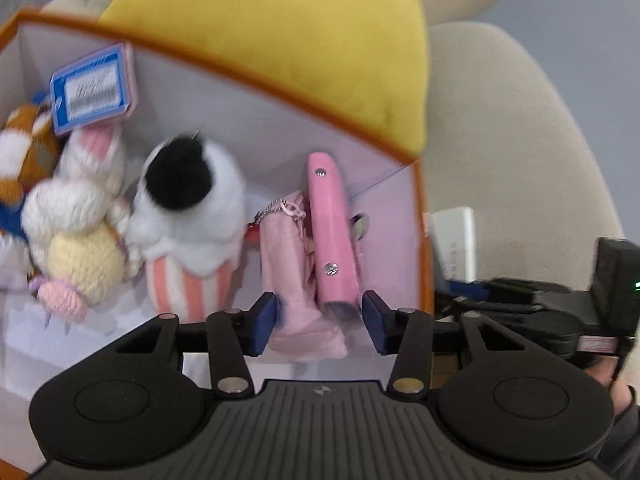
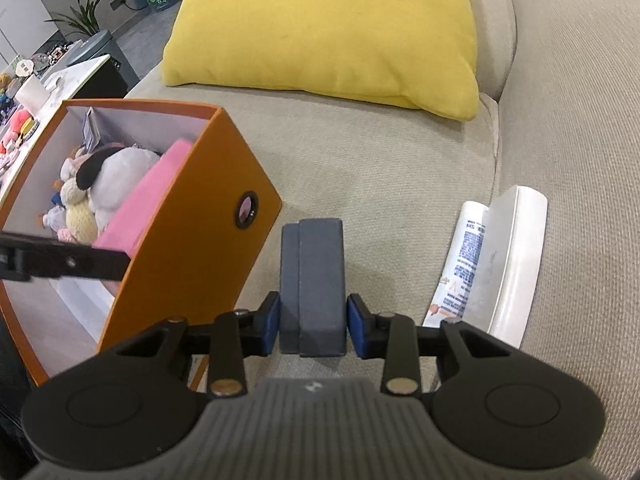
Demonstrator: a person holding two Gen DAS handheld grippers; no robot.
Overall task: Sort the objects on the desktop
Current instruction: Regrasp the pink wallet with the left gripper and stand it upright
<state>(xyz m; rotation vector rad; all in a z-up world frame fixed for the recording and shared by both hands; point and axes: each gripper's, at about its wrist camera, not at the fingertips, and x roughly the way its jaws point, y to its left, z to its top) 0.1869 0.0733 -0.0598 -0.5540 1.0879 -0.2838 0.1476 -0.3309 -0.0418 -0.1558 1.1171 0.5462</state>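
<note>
Orange box (image 2: 188, 240) sits on the beige sofa seat (image 2: 380, 168); I take it as my landmark. Behind it a yellow cushion (image 2: 328, 28) leans on the sofa back. Beyond its far left corner I see a white table (image 2: 60, 76) with small toys, a grey bin, a potted plant and a water jug on grey floor.

Writing: a blue-framed tag (image 1: 93, 88) leans on the box's inner far wall, print too blurred to read. Right of the box, well apart, a white tube (image 2: 464, 256) with blue print lies beside a white case (image 2: 516, 256); text not legible.

Box contents, white inside: a black-and-white plush (image 1: 188, 208) in a striped cup, a knitted cream bunny (image 1: 76, 236) to its left, an orange-and-white toy at the left edge, a pale pink boot charm (image 1: 288, 264) on a bead chain, and a pink flat case (image 1: 330, 232) standing against the right wall, which has a round hole.

Left claw (image 1: 320, 316) hangs over the box's near right corner, pads spread, touching nothing; the boot charm and pink case lie below the gap.

Right claw (image 2: 313, 322) is just right of the box, low over the seat. A grey two-piece block (image 2: 316, 280) lies between its pads; the left pad touches it, but I cannot tell whether the right one presses.
</note>
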